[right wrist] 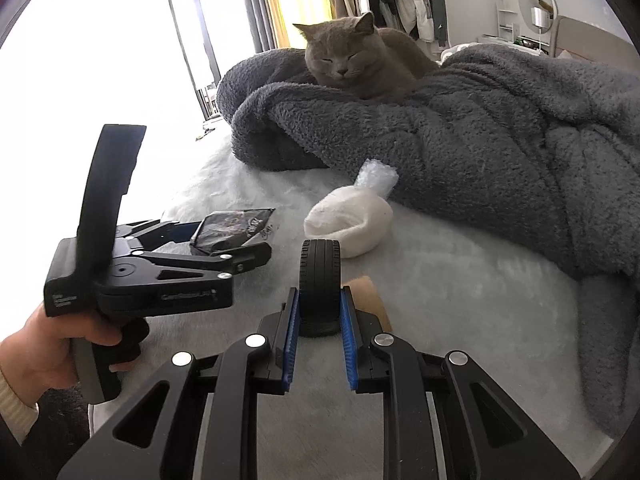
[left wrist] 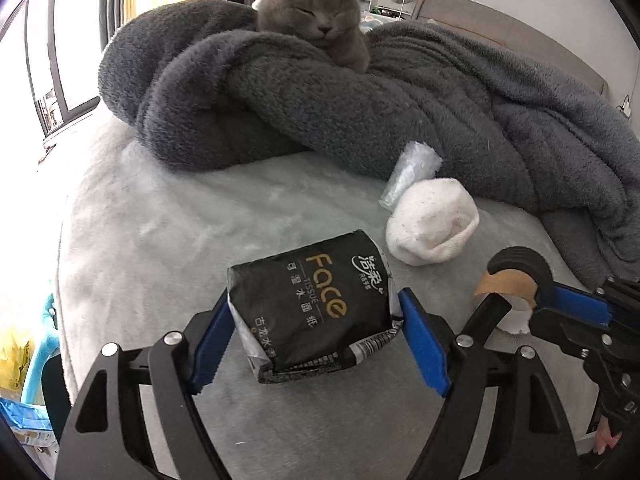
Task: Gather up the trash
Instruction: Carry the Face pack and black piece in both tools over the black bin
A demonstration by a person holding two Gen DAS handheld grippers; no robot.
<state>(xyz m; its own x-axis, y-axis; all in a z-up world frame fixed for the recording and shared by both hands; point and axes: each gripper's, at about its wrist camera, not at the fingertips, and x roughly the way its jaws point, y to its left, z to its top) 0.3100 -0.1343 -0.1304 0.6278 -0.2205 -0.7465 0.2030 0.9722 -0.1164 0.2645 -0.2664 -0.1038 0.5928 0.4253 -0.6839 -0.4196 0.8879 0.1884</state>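
Note:
A black "Face" tissue pack sits between the blue pads of my left gripper, which press on its two sides just above the pale bed cover. The right wrist view shows the same pack in the left gripper, with a hand on the handle. My right gripper is shut on a small black toy tyre. A brown cardboard tube lies right behind it; I cannot tell whether they touch. From the left wrist view the right gripper, tyre and tube are at the right.
A white balled sock and a crumpled clear plastic wrap lie ahead on the cover. Behind them is a heaped grey fleece blanket with a grey cat resting on it. The bed edge drops off left, with bags below.

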